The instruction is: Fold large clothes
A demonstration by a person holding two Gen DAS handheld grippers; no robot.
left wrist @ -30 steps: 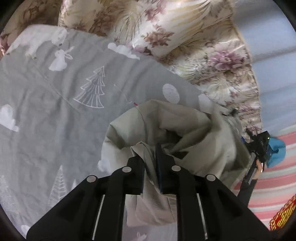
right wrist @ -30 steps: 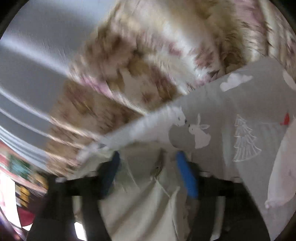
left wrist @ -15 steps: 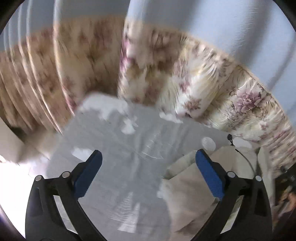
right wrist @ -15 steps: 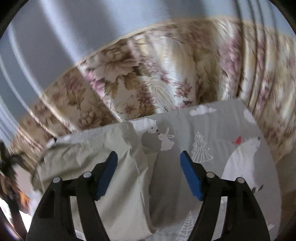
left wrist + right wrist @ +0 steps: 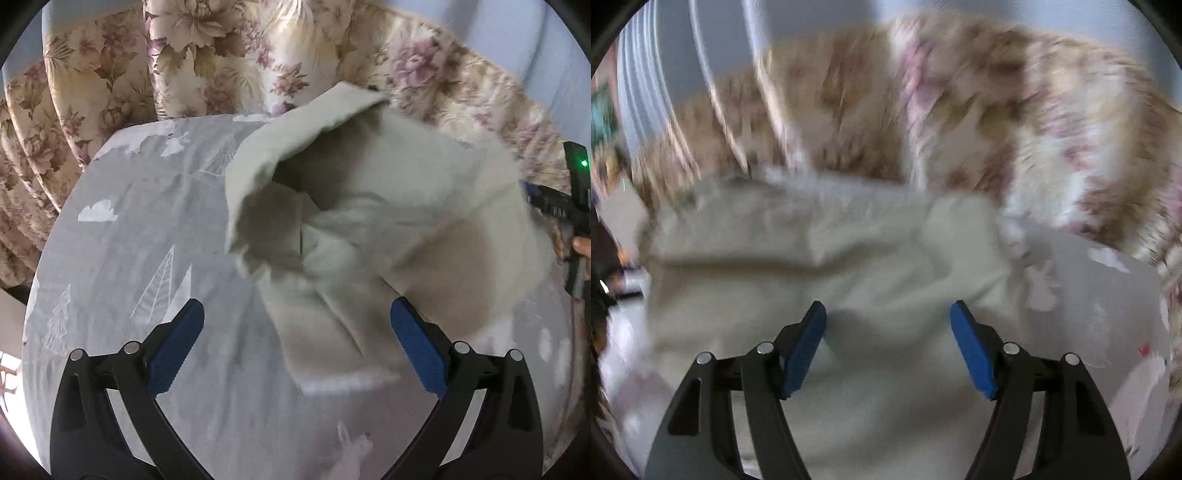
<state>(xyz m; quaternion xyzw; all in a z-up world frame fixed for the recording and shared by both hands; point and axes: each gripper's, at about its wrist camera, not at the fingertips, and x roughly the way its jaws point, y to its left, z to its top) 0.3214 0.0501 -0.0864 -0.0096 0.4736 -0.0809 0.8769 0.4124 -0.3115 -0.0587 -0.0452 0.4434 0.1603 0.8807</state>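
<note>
A pale beige garment lies crumpled in a loose heap on the grey bedsheet printed with white trees, clouds and rabbits. My left gripper stands wide open just short of the heap's near edge, with nothing between its blue pads. In the blurred right wrist view the same garment fills the middle. My right gripper hangs open over it, tilted downward, and its pads press on nothing. The right gripper's body and a person's fingers show at the right edge of the left wrist view.
Floral cream and pink fabric rises behind the bed along its far side. A pale blue wall stands beyond it. The grey sheet stretches out to the left of the heap.
My left gripper, shut on a fold of the garment a second ago, has opened wide and drawn back. The right gripper has rolled and swung over the garment.
</note>
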